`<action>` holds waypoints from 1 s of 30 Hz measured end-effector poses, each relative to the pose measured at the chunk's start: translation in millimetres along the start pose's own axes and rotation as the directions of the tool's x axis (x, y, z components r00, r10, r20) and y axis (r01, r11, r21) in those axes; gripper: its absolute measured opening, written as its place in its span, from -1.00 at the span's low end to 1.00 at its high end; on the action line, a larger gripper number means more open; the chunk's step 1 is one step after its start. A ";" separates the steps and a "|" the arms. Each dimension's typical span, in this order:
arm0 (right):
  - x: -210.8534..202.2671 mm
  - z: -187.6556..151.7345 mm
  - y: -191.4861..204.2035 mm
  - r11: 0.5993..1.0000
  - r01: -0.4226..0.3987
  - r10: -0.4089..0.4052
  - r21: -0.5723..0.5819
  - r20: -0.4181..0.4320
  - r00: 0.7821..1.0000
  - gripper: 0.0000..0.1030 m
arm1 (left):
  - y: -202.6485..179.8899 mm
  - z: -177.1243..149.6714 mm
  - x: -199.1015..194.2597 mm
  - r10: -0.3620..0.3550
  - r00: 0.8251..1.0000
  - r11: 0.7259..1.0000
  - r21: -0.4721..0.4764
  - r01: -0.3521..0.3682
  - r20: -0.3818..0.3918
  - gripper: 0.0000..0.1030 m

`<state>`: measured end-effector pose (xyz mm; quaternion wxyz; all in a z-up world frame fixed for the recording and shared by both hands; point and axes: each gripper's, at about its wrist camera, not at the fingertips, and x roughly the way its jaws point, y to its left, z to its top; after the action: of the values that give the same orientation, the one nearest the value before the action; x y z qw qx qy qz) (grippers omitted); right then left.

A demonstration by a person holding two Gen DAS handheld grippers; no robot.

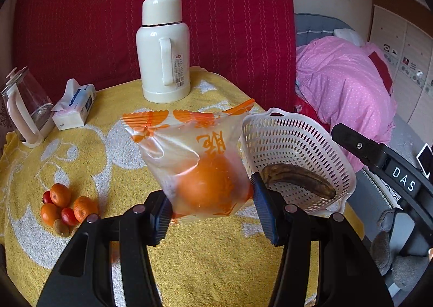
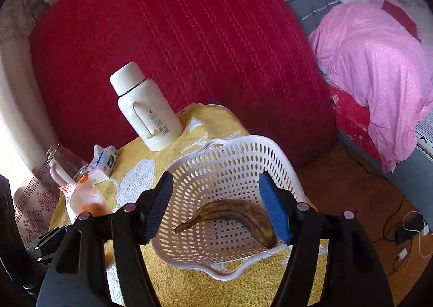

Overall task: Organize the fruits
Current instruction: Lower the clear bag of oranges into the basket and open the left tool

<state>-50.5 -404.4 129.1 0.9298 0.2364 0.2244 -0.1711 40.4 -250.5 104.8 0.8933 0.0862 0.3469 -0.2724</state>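
My left gripper is shut on a clear plastic bag with orange print that holds a large orange, lifted above the yellow towel. The bag also shows at the left of the right wrist view. A white perforated basket stands just right of the bag, with a brown overripe banana inside. My right gripper is open and empty, hovering over the basket and its banana. A pile of small oranges and red fruits lies at the left.
A cream thermos stands at the back of the towel-covered table. A tissue pack and a glass kettle sit at the back left. A red mattress is behind, and a bed with a pink quilt is to the right.
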 end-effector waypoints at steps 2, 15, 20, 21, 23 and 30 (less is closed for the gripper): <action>-3.1 1.0 -7.8 0.999 0.043 -0.043 0.014 0.034 0.998 0.31 | -10.5 5.5 7.6 -0.019 1.000 1.000 0.012 0.019 -0.010 0.06; -1.9 5.6 -35.7 0.991 0.093 -0.099 0.097 0.058 0.993 0.31 | -57.6 19.3 44.2 -0.054 0.998 0.995 0.079 0.057 -0.035 0.06; -1.4 5.7 -38.5 0.989 0.092 -0.099 0.114 0.061 0.993 0.31 | -62.8 23.8 46.3 -0.084 0.996 0.993 0.080 0.087 -0.034 0.08; -1.8 5.9 -39.6 0.989 0.092 -0.100 0.118 0.062 0.993 0.31 | -63.8 23.4 44.5 -0.080 0.996 0.993 0.083 0.082 -0.024 0.08; -1.8 5.3 -40.0 0.989 0.090 -0.098 0.119 0.060 0.993 0.31 | -66.0 22.6 43.0 -0.078 0.997 0.992 0.094 0.079 -0.020 0.08; 0.5 2.8 -34.6 0.991 0.085 -0.091 0.100 0.050 0.995 0.31 | -59.3 17.5 39.3 -0.052 0.998 0.995 0.081 0.054 -0.020 0.14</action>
<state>-63.8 -434.7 118.6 0.9144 0.2666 0.2006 -0.2291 42.0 -322.9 93.7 0.8784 0.1158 0.3456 -0.3090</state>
